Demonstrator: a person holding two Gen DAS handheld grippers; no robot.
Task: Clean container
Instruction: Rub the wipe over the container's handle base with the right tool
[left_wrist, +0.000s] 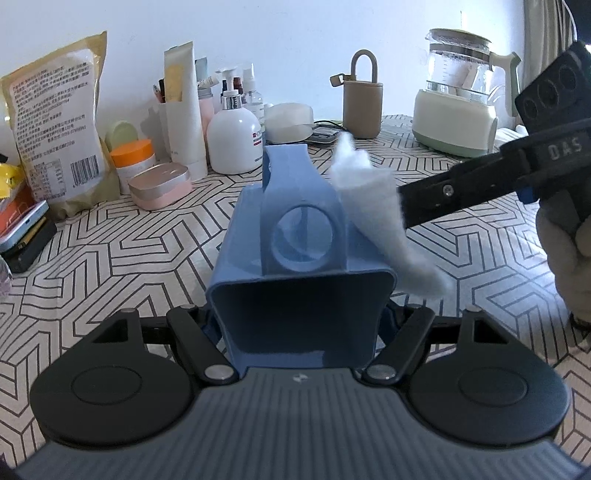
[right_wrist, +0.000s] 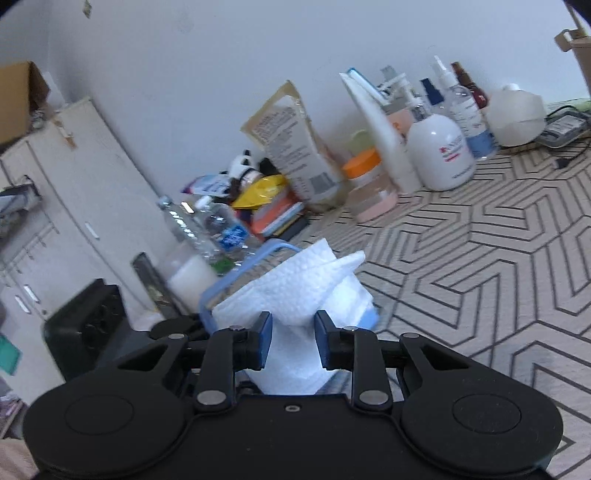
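In the left wrist view, the blue plastic container (left_wrist: 295, 258) is clamped at its open end by the left tool (left_wrist: 299, 332); it looks light, rigid and smooth, best gripped on the walls.

In the right wrist view, a soft white paper towel (right_wrist: 295, 302) is pinched by the right tool (right_wrist: 291, 341) against the container's side.

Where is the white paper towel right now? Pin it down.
The white paper towel is pinched in the right gripper, pressed against the right outer side of the blue container that the left gripper holds.

one blue plastic container (left_wrist: 295, 258), one white paper towel (left_wrist: 364, 192), two black grippers, one orange-lidded jar (left_wrist: 133, 157), one glass kettle (left_wrist: 456, 92), one tan canister (left_wrist: 362, 105).
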